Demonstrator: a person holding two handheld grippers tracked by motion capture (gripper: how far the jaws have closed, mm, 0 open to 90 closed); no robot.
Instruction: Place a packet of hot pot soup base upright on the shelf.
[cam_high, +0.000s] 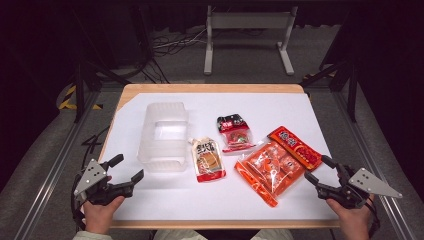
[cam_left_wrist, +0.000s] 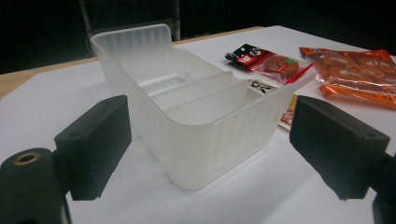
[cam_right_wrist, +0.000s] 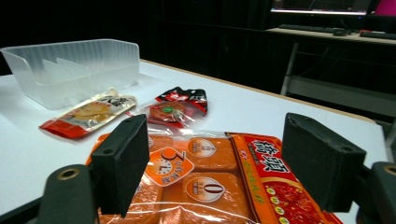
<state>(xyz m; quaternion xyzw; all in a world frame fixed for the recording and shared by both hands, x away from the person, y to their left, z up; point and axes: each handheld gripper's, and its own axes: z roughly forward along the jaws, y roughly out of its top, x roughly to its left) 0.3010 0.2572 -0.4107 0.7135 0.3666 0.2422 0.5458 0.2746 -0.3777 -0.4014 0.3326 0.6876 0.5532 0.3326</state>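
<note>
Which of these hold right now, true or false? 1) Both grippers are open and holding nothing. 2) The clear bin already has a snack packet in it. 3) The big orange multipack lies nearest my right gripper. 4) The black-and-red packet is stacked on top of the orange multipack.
1) True: the left gripper and the right gripper both stand with jaws spread and nothing between them.
2) False: the clear bin has only its divider inside; all packets lie on the white table.
3) True: the orange multipack lies just ahead of the right gripper.
4) False: the black-and-red packet lies on the table, beyond the multipack, beside the beige pouch.
</note>
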